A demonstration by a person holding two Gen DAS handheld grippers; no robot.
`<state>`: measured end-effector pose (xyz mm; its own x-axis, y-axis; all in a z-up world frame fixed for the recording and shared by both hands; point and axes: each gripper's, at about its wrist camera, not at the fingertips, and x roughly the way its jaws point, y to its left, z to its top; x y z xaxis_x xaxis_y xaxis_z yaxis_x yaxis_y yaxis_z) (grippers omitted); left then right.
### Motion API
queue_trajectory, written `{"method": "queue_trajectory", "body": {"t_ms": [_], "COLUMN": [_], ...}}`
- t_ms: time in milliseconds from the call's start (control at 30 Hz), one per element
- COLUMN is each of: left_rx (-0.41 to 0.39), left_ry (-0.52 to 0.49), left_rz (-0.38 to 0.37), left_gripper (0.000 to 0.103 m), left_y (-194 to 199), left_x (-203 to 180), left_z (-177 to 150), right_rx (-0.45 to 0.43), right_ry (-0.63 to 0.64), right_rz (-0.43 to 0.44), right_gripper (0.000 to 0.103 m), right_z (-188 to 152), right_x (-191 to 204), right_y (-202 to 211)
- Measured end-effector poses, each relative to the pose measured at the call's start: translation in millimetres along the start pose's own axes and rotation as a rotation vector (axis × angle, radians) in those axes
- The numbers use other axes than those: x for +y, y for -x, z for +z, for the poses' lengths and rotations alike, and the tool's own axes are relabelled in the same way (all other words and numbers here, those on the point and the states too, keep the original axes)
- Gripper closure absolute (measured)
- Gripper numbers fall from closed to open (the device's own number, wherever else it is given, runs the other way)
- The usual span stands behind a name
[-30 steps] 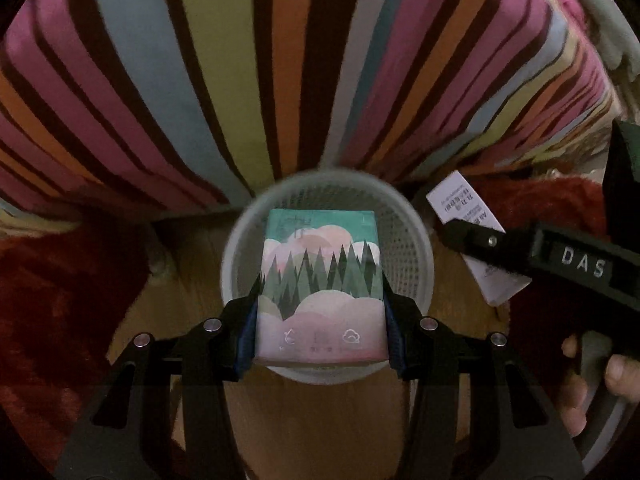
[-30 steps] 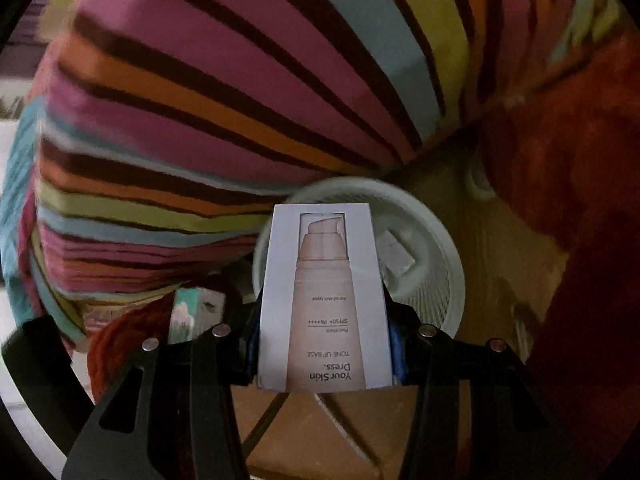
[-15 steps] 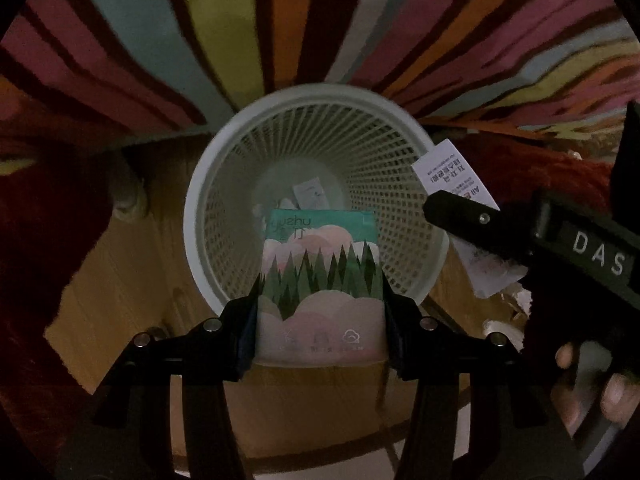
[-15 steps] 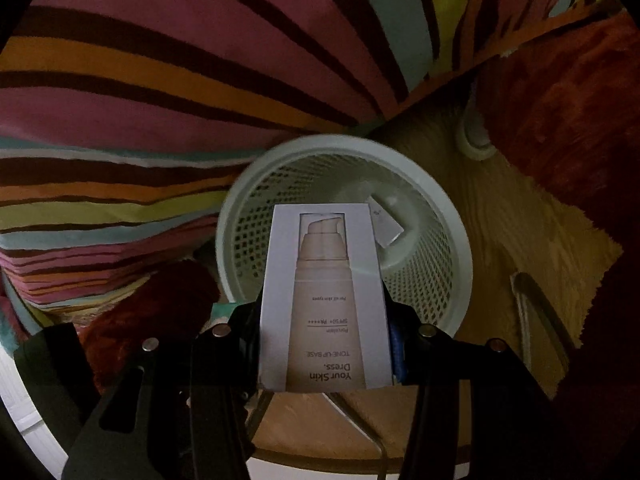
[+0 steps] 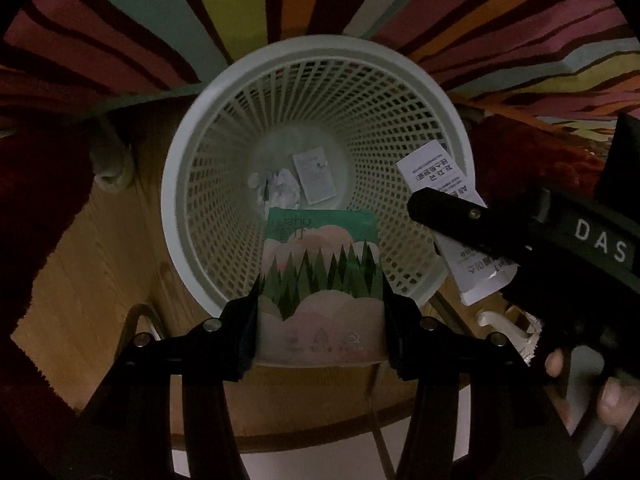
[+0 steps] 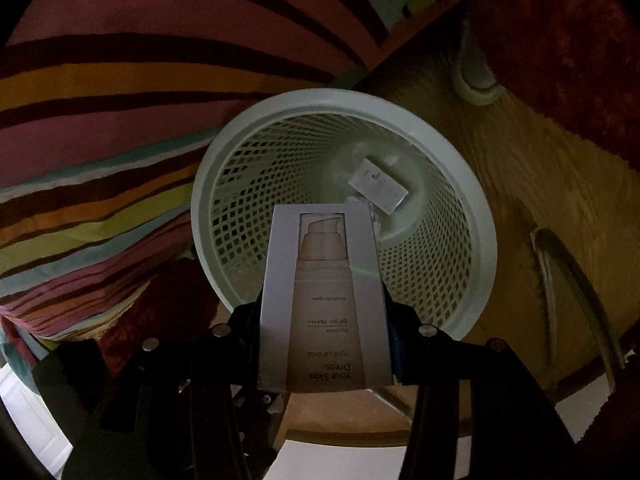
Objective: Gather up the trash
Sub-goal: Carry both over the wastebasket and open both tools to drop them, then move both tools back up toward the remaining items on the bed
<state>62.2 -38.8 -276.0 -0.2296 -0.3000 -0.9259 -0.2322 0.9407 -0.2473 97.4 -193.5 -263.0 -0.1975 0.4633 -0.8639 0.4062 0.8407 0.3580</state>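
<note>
A white mesh wastebasket [image 5: 176, 184] stands on the wooden floor, seen from above. At its bottom lie crumpled paper [image 5: 284, 192] and a small white carton [image 5: 314, 178]. My left gripper [image 5: 320, 300] is shut on a green and pink packet with a forest print [image 5: 320, 264], held over the basket's near rim. My right gripper [image 6: 324, 320] is shut on a white cosmetics box [image 6: 324, 280], also above the basket [image 6: 480, 208]. In the left wrist view that box [image 5: 432, 172] pokes over the basket's right rim.
A striped fabric [image 5: 240, 20] bulges right behind the basket. Dark red shaggy fabric [image 5: 36, 200] flanks it on both sides. A thin metal leg [image 6: 560, 280] stands on the floor [image 5: 92, 280] at the right. A person's fingers [image 5: 612, 400] grip the right tool.
Both grippers have sunk toward the basket and tipped further down. The basket fills more of each view and its bottom with the trash has come into sight. Both grips are unchanged.
</note>
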Motion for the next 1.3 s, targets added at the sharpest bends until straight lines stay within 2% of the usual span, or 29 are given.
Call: {"method": "queue_trajectory", "body": {"t_ms": [100, 133, 167, 200, 300, 333, 367, 433, 767, 1300], "left_rx": [0.017, 0.025, 0.035, 0.038, 0.019, 0.004, -0.001, -0.006, -0.010, -0.099], "left_ry": [0.013, 0.020, 0.028, 0.033, 0.040, 0.039, 0.040, 0.044, 0.055, 0.081], "left_rz": [-0.005, -0.005, 0.000, 0.007, 0.024, 0.028, 0.024, 0.005, 0.006, 0.020], "left_gripper": [0.051, 0.044, 0.030, 0.027, 0.024, 0.018, 0.017, 0.017, 0.017, 0.017], "left_y": [-4.5, -6.3, -7.8, -8.9, -5.7, -3.2, -1.6, 1.2, 3.2, 27.9], "left_x": [0.4, 2.1, 3.5, 6.2, 7.5, 7.8, 7.7, 8.2, 7.9, 20.0], "left_z": [2.0, 2.9, 3.2, 4.6, 7.3, 8.2, 8.4, 9.0, 12.1, -2.8], "right_rx": [0.005, 0.004, 0.002, -0.004, -0.044, -0.053, -0.057, -0.056, -0.066, -0.124], "right_ry": [0.010, 0.014, 0.019, 0.021, 0.020, 0.016, 0.011, -0.003, 0.013, 0.021], "right_rz": [-0.004, -0.004, -0.010, -0.023, -0.061, -0.067, -0.070, -0.070, -0.088, -0.045], "right_gripper": [0.056, 0.055, 0.045, 0.032, 0.026, 0.026, 0.026, 0.026, 0.026, 0.026], "right_z": [4.9, 5.3, 5.6, 5.9, 7.4, 8.1, 8.8, 9.6, 7.5, -0.5], "right_x": [5.6, 6.6, 7.4, 7.5, 6.2, 5.3, 3.9, 0.8, 4.2, 0.2], "right_y": [-3.6, -4.3, -5.4, -5.6, -1.2, -0.1, 0.6, 0.8, 1.6, 28.7]}}
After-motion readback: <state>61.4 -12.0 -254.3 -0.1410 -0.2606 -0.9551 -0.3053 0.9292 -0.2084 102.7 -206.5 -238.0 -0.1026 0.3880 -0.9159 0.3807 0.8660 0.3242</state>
